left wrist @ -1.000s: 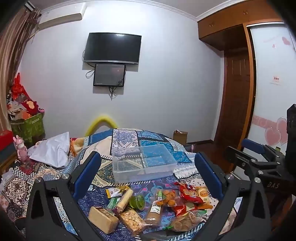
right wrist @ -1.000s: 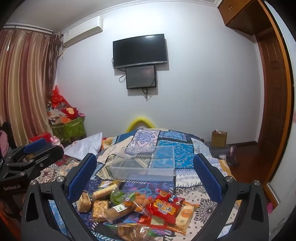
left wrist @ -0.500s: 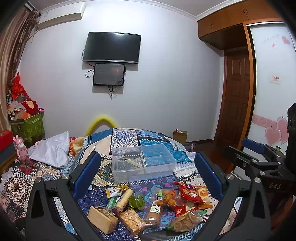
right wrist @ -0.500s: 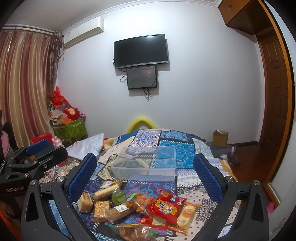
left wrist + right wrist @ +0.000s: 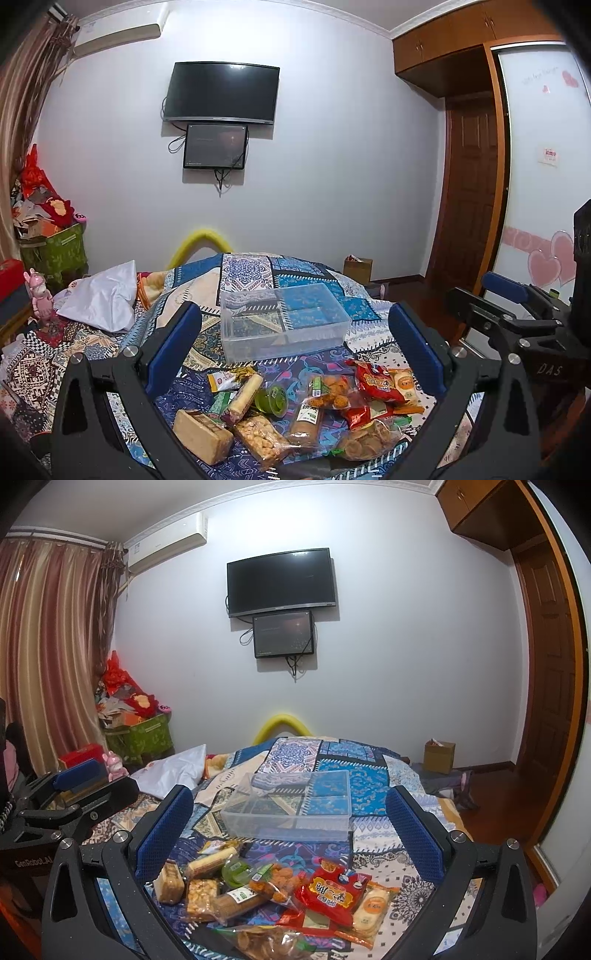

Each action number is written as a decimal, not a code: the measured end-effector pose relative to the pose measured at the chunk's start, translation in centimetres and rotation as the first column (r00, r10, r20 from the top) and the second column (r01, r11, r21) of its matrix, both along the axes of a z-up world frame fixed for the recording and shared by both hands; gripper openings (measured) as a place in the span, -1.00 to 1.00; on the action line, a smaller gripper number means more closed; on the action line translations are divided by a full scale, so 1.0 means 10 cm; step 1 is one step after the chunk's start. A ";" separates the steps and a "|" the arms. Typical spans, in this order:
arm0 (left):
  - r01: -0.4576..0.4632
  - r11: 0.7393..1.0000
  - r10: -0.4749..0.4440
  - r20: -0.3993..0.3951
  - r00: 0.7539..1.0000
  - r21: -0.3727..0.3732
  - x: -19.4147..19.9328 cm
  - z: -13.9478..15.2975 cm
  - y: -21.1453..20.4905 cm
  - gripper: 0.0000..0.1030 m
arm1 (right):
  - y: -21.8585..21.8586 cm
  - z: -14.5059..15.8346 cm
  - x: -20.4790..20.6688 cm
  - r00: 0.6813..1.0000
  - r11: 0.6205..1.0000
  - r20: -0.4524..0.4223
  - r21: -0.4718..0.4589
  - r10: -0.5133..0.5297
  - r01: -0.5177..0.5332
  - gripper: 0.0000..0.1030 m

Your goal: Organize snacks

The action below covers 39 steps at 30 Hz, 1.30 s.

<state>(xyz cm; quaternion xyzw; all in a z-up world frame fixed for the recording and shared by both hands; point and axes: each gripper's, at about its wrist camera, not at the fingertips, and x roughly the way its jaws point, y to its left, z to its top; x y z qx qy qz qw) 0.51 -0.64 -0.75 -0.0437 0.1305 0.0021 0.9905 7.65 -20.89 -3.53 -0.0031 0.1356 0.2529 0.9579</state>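
Observation:
A pile of wrapped snacks (image 5: pixel 295 410) lies on the patterned bedspread near me; it also shows in the right wrist view (image 5: pixel 273 890). It holds a red packet (image 5: pixel 334 891), a brown cake block (image 5: pixel 203 435), a green jelly cup (image 5: pixel 273 398) and bags of biscuits. A clear plastic box (image 5: pixel 284 321) stands empty behind the pile, also in the right wrist view (image 5: pixel 291 805). My left gripper (image 5: pixel 295 343) is open and empty above the pile. My right gripper (image 5: pixel 288 823) is open and empty too, to the right of the left one.
The bed (image 5: pixel 251 269) fills the foreground, with a white pillow (image 5: pixel 103 295) at its left. A green bin of clutter (image 5: pixel 140 731) stands by the curtain. A cardboard box (image 5: pixel 437 755) sits on the floor by the wooden door (image 5: pixel 469 199). A TV (image 5: pixel 221 92) hangs on the far wall.
Both grippers have drifted very slightly; the view shifts a little. The snacks and the box have not moved.

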 end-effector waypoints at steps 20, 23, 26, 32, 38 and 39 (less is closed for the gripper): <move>0.004 1.000 -0.004 -0.010 1.000 -0.004 0.00 -0.02 -0.03 0.99 | -0.01 -0.03 0.00 1.000 1.000 -0.003 0.009 0.002 -0.002 1.00; 0.004 1.000 -0.004 -0.010 1.000 -0.004 0.01 -0.02 -0.03 0.99 | -0.01 -0.03 0.00 1.000 1.000 -0.005 0.011 0.002 -0.002 1.00; 0.004 1.000 -0.004 -0.009 1.000 -0.005 0.00 -0.02 -0.03 0.99 | -0.01 -0.03 0.00 1.000 1.000 -0.006 0.010 0.003 -0.003 1.00; 0.001 1.000 -0.001 -0.010 1.000 -0.005 0.00 -0.02 -0.02 0.99 | -0.02 -0.03 -0.01 1.000 1.000 -0.005 0.011 0.003 -0.003 1.00; 0.001 1.000 -0.001 -0.011 1.000 -0.005 0.00 -0.01 -0.02 0.99 | -0.02 -0.03 0.00 1.000 1.000 -0.012 0.016 0.003 -0.003 1.00; 0.001 1.000 -0.001 -0.012 1.000 -0.004 0.01 -0.01 -0.02 0.99 | -0.02 -0.03 0.01 1.000 1.000 -0.013 0.018 0.004 -0.003 1.00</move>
